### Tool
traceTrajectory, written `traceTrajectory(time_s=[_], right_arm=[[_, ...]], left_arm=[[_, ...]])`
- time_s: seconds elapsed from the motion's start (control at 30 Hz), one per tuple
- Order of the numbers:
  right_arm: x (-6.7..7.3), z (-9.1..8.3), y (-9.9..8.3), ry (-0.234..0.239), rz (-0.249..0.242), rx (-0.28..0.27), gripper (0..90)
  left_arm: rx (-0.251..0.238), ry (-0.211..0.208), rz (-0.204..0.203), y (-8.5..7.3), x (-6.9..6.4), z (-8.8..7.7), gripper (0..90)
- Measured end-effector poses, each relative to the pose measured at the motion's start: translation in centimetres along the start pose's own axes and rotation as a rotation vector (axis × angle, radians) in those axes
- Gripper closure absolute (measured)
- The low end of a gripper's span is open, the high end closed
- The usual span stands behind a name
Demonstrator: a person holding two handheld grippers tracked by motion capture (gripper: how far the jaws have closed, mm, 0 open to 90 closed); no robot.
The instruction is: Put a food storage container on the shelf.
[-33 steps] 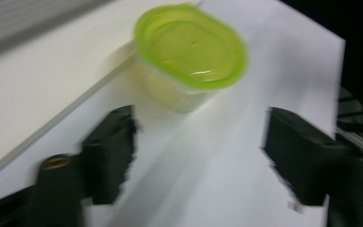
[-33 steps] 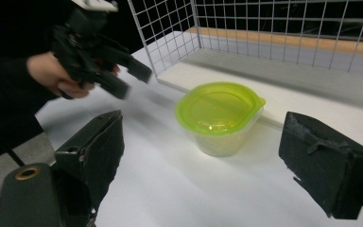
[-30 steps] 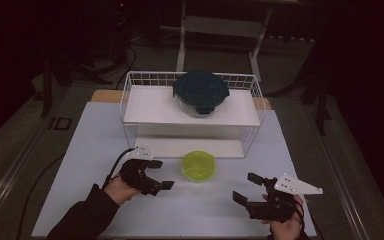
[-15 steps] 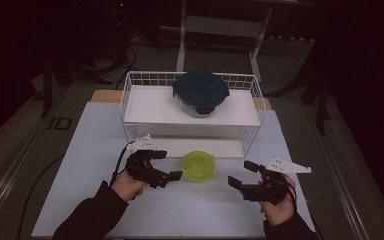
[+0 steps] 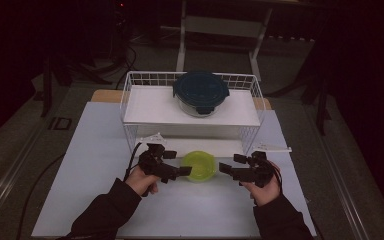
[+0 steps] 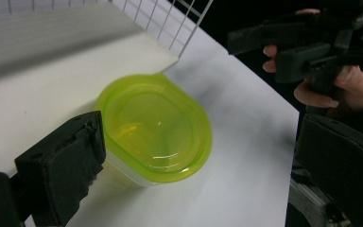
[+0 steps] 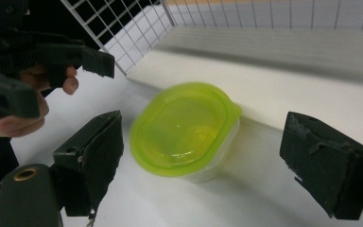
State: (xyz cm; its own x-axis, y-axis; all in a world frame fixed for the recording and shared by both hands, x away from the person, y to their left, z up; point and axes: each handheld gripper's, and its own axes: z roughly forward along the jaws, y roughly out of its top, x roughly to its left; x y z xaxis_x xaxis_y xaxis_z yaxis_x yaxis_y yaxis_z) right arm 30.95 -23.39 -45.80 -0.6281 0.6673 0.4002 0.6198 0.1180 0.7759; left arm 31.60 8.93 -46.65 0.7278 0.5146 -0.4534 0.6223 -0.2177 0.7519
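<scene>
Left gripper (image 6: 194,156) view cuts off its right jaw at the frame edge, one jaw hides the tub's (image 6: 153,127) near-left wall, the other hand (image 6: 340,80) runs off the right edge, and the rack's (image 6: 179,28) top is cropped.

The room is dim; surroundings fall to near black. Overhead light falls on the white table (image 5: 80,165), brightest in the gripper views. Soft shadows lie under the shelf. Near jaws appear blurred.
</scene>
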Motion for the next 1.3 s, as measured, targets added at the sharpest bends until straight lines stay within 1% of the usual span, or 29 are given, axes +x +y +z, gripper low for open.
traceTrajectory(time_s=[0.03, 0.07, 0.1, 0.13, 0.17, 0.2, 0.23, 0.27, 0.3, 0.33, 0.4, 0.43, 0.47, 0.53, 0.57, 0.6, 0.67, 0.7, 0.73, 0.77, 0.83, 0.87, 0.9, 0.97, 1.0, 1.03, 1.13, 1.2, 1.3], right_arm=[[-0.4, 0.4, 0.1, 0.009, 0.017, 0.011, 18.0], [-0.6, 0.6, 0.2, 0.014, 0.032, 0.017, 18.1], [-0.9, 0.9, 0.2, 0.010, 0.048, 0.021, 18.3], [-0.9, 0.9, 0.2, 0.010, 0.048, 0.021, 18.3], [-1.2, 1.3, 0.3, 0.017, 0.065, 0.029, 18.3], [-1.7, 2.0, 0.3, 0.011, 0.103, 0.056, 18.6], [-1.9, 2.3, 0.3, 0.018, 0.124, 0.069, 18.6], [-2.1, 2.6, 0.3, 0.018, 0.144, 0.078, 19.2], [-2.3, 2.8, 0.2, 0.017, 0.162, 0.087, 20.5], [-2.5, 3.1, 0.2, 0.016, 0.177, 0.096, 20.8], [-2.7, 3.6, 0.0, 0.012, 0.214, 0.121, 25.7], [-2.9, 3.8, -0.2, 0.015, 0.236, 0.130, 26.2], [-2.9, 4.0, -0.3, 0.018, 0.250, 0.136, 28.7], [-3.0, 4.4, -0.5, 0.016, 0.268, 0.155, 32.5], [-3.1, 4.6, -0.6, 0.020, 0.281, 0.159, 35.1], [-3.2, 4.8, -0.6, 0.024, 0.292, 0.166, 39.5], [-3.2, 5.1, -0.7, 0.028, 0.312, 0.170, 42.5], [-3.3, 5.2, -0.8, 0.031, 0.316, 0.173, 45.7], [-3.3, 5.4, -0.8, 0.037, 0.326, 0.179, 46.5], [-3.4, 5.5, -0.8, 0.036, 0.336, 0.182, 50.3], [-3.4, 5.7, -0.9, 0.033, 0.337, 0.197, 54.4], [-3.4, 5.7, -1.0, 0.031, 0.340, 0.203, 59.2], [-3.3, 5.8, -1.0, 0.030, 0.337, 0.207, 61.5], [-3.3, 5.8, -1.0, 0.050, 0.345, 0.206, 67.9], [-3.2, 5.7, -1.0, 0.051, 0.341, 0.205, 69.3], [-3.1, 5.7, -1.0, 0.048, 0.331, 0.204, 72.3], [-2.8, 5.6, -1.0, 0.059, 0.325, 0.208, 74.8], [-2.7, 5.5, -1.2, 0.080, 0.327, 0.214, 76.0], [-2.3, 5.2, -1.3, 0.087, 0.310, 0.221, 77.1]], left_arm=[[0.008, 0.003, -0.011, -0.1, 0.1, 0.3, 2.3], [0.017, 0.024, -0.024, -0.1, 0.2, 0.5, 2.6], [0.016, 0.029, -0.031, -0.3, 0.3, 0.8, 5.4], [0.016, 0.029, -0.031, -0.3, 0.3, 0.8, 6.7], [0.016, 0.029, -0.031, -0.3, 0.3, 0.8, 6.7], [0.025, 0.038, -0.061, -0.6, 0.9, 1.3, 6.8], [0.031, 0.040, -0.081, -0.6, 1.2, 1.4, 8.1], [0.035, 0.051, -0.103, -0.7, 1.5, 1.5, 11.7], [0.039, 0.065, -0.130, -0.7, 1.8, 1.6, 12.5], [0.041, 0.065, -0.157, -0.8, 2.2, 1.7, 14.6], [0.051, 0.084, -0.220, -0.9, 2.9, 1.8, 16.8], [0.053, 0.079, -0.245, -1.0, 3.3, 1.9, 20.7], [0.057, 0.086, -0.268, -1.2, 3.6, 2.0, 21.1], [0.060, 0.080, -0.319, -1.4, 4.0, 2.2, 26.1], [0.058, 0.079, -0.339, -1.5, 4.2, 2.3, 26.6], [0.055, 0.072, -0.349, -1.5, 4.4, 2.3, 30.6], [0.054, 0.062, -0.369, -1.6, 4.6, 2.5, 33.5], [0.053, 0.049, -0.381, -1.6, 4.6, 2.6, 37.5], [0.063, 0.047, -0.396, -1.5, 4.6, 2.7, 38.9], [0.068, 0.040, -0.400, -1.5, 4.6, 2.9, 42.5], [0.075, 0.046, -0.404, -1.6, 4.7, 3.1, 49.2], [0.080, 0.041, -0.403, -1.6, 4.7, 3.2, 53.1], [0.081, 0.047, -0.394, -1.7, 4.6, 3.3, 55.7], [0.078, 0.025, -0.375, -1.7, 4.5, 3.3, 62.1], [0.077, 0.030, -0.363, -1.7, 4.3, 3.3, 63.9], [0.078, 0.032, -0.368, -1.6, 4.1, 3.3, 66.8], [0.076, 0.033, -0.359, -1.7, 3.9, 3.1, 70.5], [0.078, 0.030, -0.359, -1.7, 3.8, 3.0, 72.5], [0.099, 0.037, -0.329, -1.7, 3.3, 2.8, 73.8]])
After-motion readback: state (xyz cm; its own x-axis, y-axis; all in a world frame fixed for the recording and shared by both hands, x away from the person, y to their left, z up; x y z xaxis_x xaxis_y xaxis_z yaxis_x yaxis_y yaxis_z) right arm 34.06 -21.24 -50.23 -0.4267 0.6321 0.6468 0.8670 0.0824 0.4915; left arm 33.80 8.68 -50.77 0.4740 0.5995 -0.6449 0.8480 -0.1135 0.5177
